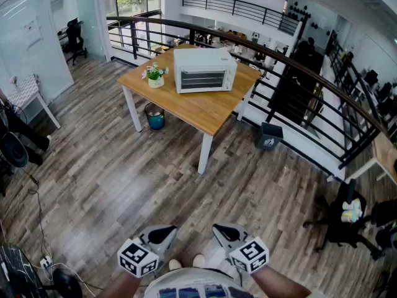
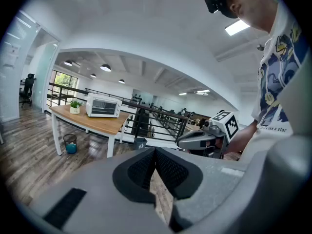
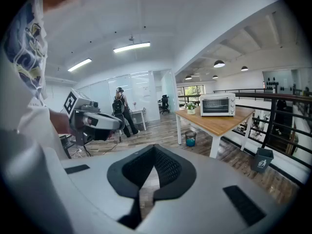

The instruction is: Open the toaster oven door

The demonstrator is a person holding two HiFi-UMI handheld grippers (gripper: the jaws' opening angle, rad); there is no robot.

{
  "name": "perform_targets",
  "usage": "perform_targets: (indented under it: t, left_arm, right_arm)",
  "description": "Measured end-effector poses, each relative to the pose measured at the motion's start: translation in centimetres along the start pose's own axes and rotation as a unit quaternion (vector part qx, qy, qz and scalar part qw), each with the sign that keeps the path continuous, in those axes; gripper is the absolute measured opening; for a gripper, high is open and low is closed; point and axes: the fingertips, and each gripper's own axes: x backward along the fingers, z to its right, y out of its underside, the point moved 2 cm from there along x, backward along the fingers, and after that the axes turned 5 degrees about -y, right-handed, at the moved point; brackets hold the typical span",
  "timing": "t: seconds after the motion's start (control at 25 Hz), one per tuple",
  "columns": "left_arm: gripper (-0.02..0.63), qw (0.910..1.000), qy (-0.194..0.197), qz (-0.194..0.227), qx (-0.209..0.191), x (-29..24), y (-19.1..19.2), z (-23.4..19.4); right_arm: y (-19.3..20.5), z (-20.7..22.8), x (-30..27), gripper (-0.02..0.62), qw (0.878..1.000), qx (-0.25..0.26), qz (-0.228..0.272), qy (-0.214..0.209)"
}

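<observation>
Wooden table [image 1: 205, 112] holds toaster oven [image 1: 203, 69] crosswise, door [image 1: 200, 80] facing camera.

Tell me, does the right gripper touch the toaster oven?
Apart. In the head view, a wide stretch of floor lies between the right gripper and the toaster oven.

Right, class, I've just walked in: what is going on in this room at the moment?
A person stands on the wood-plank floor, well back from a light wooden table carrying a white toaster oven and a small potted plant. Held close to the body, the grey left gripper and right gripper are both shut and empty. The oven's glass door is closed; opening it has not begun.
</observation>
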Motion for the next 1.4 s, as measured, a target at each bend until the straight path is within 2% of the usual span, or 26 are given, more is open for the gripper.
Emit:
perform_targets:
  t: [0.16, 0.32, 0.56, 0.68, 0.84, 1.2, 1.4]
  left_arm:
    - [0.003, 0.9999, 0.006, 0.002, -0.012, -2.7, -0.7, 1.1]
    - [0.003, 0.9999, 0.012, 0.009, -0.007, -4.9, -1.3, 1.7]
    - [0.003, 0.9998, 0.019, 0.005, -0.002, -6.8, -2.6, -1.1]
    - [0.003, 0.9995, 0.030, 0.008, -0.001, -8.1, -3.6, -4.4]
    - [0.003, 0.9985, 0.051, 0.019, -0.006, -9.9, -5.7, -10.8]
    - [0.003, 0.9926, 0.115, 0.011, -0.039, -10.6, -11.9, -24.4]
    - [0.003, 0.9927, 0.117, 0.018, -0.025, -10.3, -13.1, -31.2]
  right_arm:
    - [1.7, 3.4, 2.0, 0.000, 0.999, -0.018, 0.006, 0.026]
    - [2.9, 6.4, 2.4, 0.000, 0.999, -0.038, 0.003, 0.034]
    - [1.6, 9.4, 0.3, 0.034, 0.998, -0.040, 0.009, 0.048]
    - [0.0, 11.4, -2.5, 0.070, 0.997, -0.040, 0.013, 0.066]
    - [-2.9, 14.2, -7.6, 0.074, 0.995, -0.030, 0.013, 0.096]
    - [-11.1, 19.4, -19.9, 0.130, 0.985, -0.054, -0.006, 0.162]
    - [-15.4, 21.6, -24.6, 0.149, 0.981, -0.051, -0.001, 0.188]
